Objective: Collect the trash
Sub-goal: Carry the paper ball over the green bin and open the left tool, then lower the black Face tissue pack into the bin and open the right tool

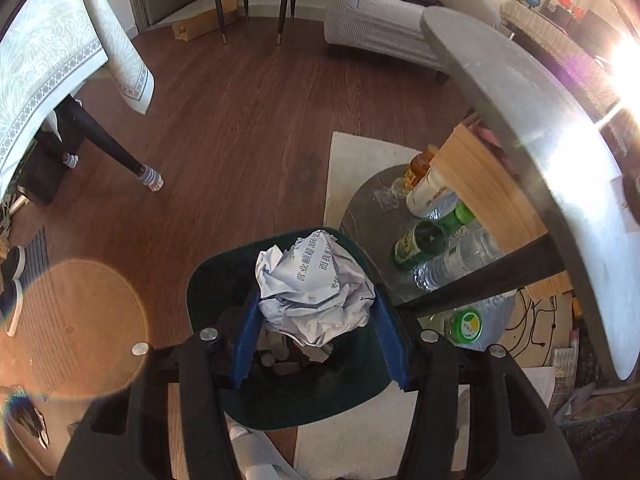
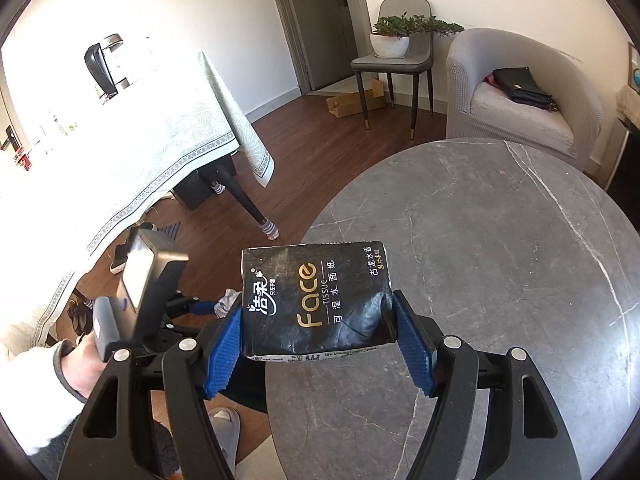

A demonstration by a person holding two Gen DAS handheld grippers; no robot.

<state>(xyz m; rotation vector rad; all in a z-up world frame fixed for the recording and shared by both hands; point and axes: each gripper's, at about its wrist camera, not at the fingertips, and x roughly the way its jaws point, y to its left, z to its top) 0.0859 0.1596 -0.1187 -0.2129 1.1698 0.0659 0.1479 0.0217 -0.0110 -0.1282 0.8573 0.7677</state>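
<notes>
In the left wrist view my left gripper (image 1: 316, 300) is shut on a crumpled white paper (image 1: 316, 280) with printed text. It hangs right over the mouth of a dark green trash bin (image 1: 224, 264), which has some scraps at its bottom. In the right wrist view my right gripper (image 2: 318, 312) is shut on a black "Face" tissue pack (image 2: 320, 296), held over the near left edge of a round grey marble table (image 2: 500, 240). The left gripper (image 2: 224, 305) with its paper ball (image 2: 229, 299) shows low to the left of the pack, held by a hand (image 2: 80, 364) in a white sleeve.
Several bottles (image 1: 436, 248) lie on the table's lower shelf (image 1: 372, 200), right beside the bin. A white rug (image 1: 360, 160) lies on the wood floor. A cloth-covered dining table (image 2: 120, 152) stands left; a chair (image 2: 400, 60) and a grey armchair (image 2: 520, 100) stand behind. A slippered foot (image 2: 228, 424) is below.
</notes>
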